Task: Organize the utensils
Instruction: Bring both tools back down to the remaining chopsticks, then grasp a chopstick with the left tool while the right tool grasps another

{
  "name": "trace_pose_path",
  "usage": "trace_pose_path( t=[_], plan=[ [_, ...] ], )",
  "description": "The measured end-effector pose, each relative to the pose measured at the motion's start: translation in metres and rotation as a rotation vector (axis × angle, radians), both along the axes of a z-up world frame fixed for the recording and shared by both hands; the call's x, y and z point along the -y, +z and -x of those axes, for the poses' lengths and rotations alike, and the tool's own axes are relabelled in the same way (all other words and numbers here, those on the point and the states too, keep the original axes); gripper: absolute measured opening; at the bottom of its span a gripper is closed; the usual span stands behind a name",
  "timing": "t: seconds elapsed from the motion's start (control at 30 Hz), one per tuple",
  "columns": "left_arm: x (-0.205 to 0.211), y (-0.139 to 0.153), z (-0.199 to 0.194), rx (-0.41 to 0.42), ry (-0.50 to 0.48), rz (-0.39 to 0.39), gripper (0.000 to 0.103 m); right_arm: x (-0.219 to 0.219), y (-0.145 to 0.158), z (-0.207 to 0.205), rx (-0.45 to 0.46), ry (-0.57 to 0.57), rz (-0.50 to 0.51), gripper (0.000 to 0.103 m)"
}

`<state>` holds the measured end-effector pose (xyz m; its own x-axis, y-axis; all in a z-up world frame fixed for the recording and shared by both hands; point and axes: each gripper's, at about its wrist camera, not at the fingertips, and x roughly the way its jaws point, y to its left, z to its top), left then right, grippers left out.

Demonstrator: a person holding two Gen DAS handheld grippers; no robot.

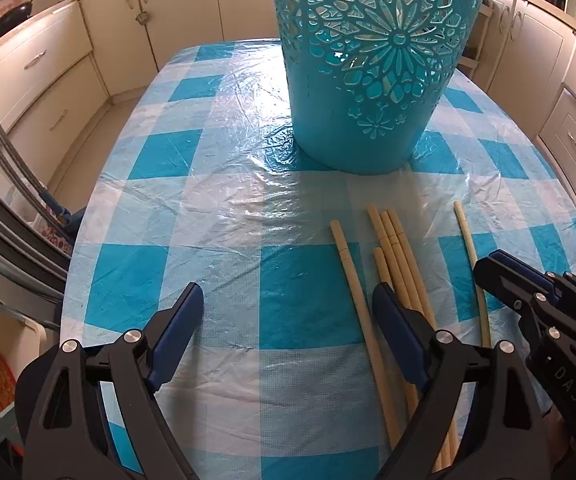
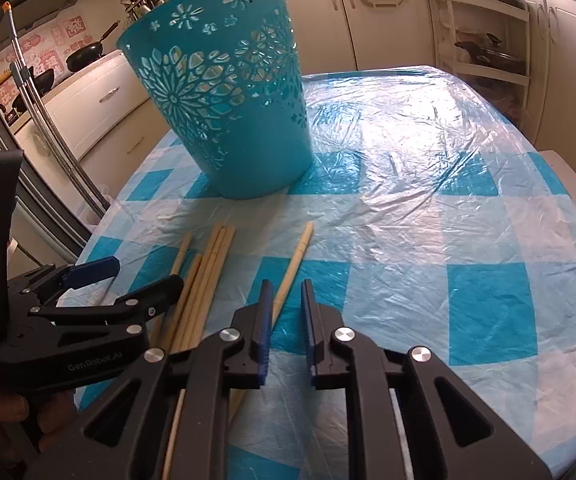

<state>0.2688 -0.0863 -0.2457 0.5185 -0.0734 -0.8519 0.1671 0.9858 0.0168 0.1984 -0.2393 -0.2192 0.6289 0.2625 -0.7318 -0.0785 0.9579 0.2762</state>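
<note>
A teal basket (image 1: 372, 68) with flower cut-outs stands upright on the checked tablecloth (image 1: 216, 216); it also shows in the right wrist view (image 2: 232, 104). Several pale wooden chopsticks (image 1: 396, 256) lie in front of it; they also show in the right wrist view (image 2: 208, 272), with one single chopstick (image 2: 294, 264) apart to the right. My left gripper (image 1: 286, 300) is open wide and empty, just left of the bundle, low over the table. My right gripper (image 2: 286, 292) is open a narrow gap and empty, beside the single chopstick; it also shows in the left wrist view (image 1: 492, 268).
Cream kitchen cabinets (image 1: 40, 68) surround the table. Pans sit on the counter (image 2: 84, 56) at the left. A white shelf rack (image 2: 488, 40) stands beyond the far right of the table. The table's left edge (image 1: 84, 240) drops off to the floor.
</note>
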Motion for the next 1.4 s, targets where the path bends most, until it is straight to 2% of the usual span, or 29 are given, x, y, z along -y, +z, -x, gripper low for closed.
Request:
trace_pose_path(
  t=[0.07,0.3,0.33,0.4,0.5,0.63,0.7,0.87,0.97,1.0,1.17,1.23,1.4],
  plan=[
    [0.0,0.0,0.0,0.009,-0.012,0.0,0.079,0.001,0.0,0.0,0.0,-0.003,0.001,0.015],
    [0.007,0.004,-0.007,0.03,-0.2,0.023,0.039,0.003,0.0,-0.001,0.0,-0.012,0.003,0.015],
    [0.008,0.004,-0.009,0.026,-0.226,0.025,0.037,0.003,0.0,-0.001,0.001,-0.013,0.003,0.015],
    [0.006,0.006,-0.017,0.007,-0.287,0.062,0.019,0.003,0.0,-0.002,0.0,-0.017,0.004,0.016],
    [0.003,0.006,-0.029,-0.031,-0.358,0.119,0.007,0.005,0.0,-0.004,-0.001,-0.02,0.002,0.018],
    [0.004,0.006,-0.036,-0.042,-0.479,0.118,0.006,0.006,0.0,-0.006,0.0,-0.018,0.004,0.019],
    [0.003,0.007,-0.037,-0.049,-0.486,0.103,0.006,0.006,0.001,-0.007,-0.002,-0.018,0.006,0.019],
    [-0.001,0.009,-0.038,-0.039,-0.389,0.017,0.007,0.003,0.001,-0.013,-0.006,-0.02,0.024,0.019],
    [0.0,0.008,-0.033,-0.021,-0.349,-0.016,0.011,-0.003,0.001,-0.017,-0.009,0.01,0.069,0.016],
    [0.0,0.008,-0.032,-0.016,-0.333,-0.017,0.012,-0.005,0.001,-0.018,-0.011,0.023,0.077,0.01],
    [-0.008,0.009,-0.038,-0.034,-0.182,0.048,0.011,-0.008,0.002,-0.026,-0.036,0.103,0.111,0.006],
    [-0.01,0.008,-0.039,-0.043,-0.148,0.066,0.012,-0.007,0.003,-0.03,-0.052,0.114,0.125,0.006],
    [-0.001,0.007,-0.035,-0.049,-0.17,0.018,0.023,-0.009,0.004,-0.032,-0.067,0.12,0.151,0.006]
  ],
)
